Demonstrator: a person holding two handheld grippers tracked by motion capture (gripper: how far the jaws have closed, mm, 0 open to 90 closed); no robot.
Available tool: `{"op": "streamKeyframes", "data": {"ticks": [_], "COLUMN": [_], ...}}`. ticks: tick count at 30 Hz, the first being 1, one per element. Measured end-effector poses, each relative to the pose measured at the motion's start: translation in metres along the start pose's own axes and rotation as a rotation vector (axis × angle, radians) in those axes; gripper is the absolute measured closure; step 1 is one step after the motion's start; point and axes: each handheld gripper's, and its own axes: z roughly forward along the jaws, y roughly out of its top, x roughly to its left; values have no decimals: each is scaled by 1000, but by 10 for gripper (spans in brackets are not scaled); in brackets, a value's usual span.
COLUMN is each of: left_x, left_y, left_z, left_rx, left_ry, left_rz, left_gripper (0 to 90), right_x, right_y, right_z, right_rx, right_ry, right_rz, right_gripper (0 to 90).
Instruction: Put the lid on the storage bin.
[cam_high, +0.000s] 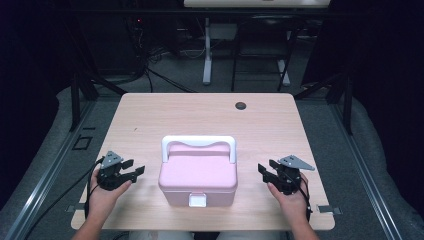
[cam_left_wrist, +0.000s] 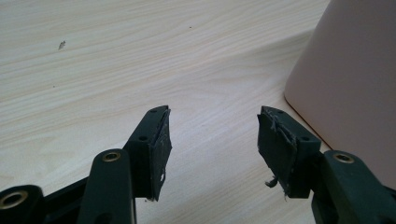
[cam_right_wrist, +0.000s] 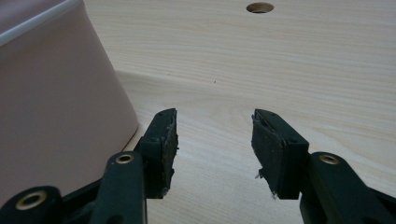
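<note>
A pink lidded box (cam_high: 198, 177) with a white handle (cam_high: 198, 142) and a white front latch (cam_high: 198, 200) sits near the table's front edge, its lid down. My left gripper (cam_high: 134, 169) rests low over the table to the box's left, open with nothing between its fingers. In the left gripper view the left gripper (cam_left_wrist: 212, 135) has the pink box wall (cam_left_wrist: 348, 79) at its right. My right gripper (cam_high: 265, 170) is to the right of the box, also open and empty. The right gripper (cam_right_wrist: 215, 135) has the pink box (cam_right_wrist: 56, 102) at its left in the right gripper view.
The light wood table (cam_high: 150, 120) has a round cable hole (cam_high: 241, 105) near its far edge, seen as the hole (cam_right_wrist: 260, 7) in the right gripper view. Beyond the table are desk legs (cam_high: 207, 55) and cables on a dark floor.
</note>
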Motion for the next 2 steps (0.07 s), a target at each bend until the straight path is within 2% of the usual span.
{"op": "streamKeyframes", "data": {"ticks": [2], "left_x": [1], "left_y": [0], "left_z": [0], "left_rx": [-2], "left_ry": [-26], "left_rz": [-30], "left_gripper": [448], "right_x": [0], "right_y": [0], "right_z": [0], "right_rx": [-1], "right_ry": [-3], "right_rz": [-10], "right_gripper": [494]}}
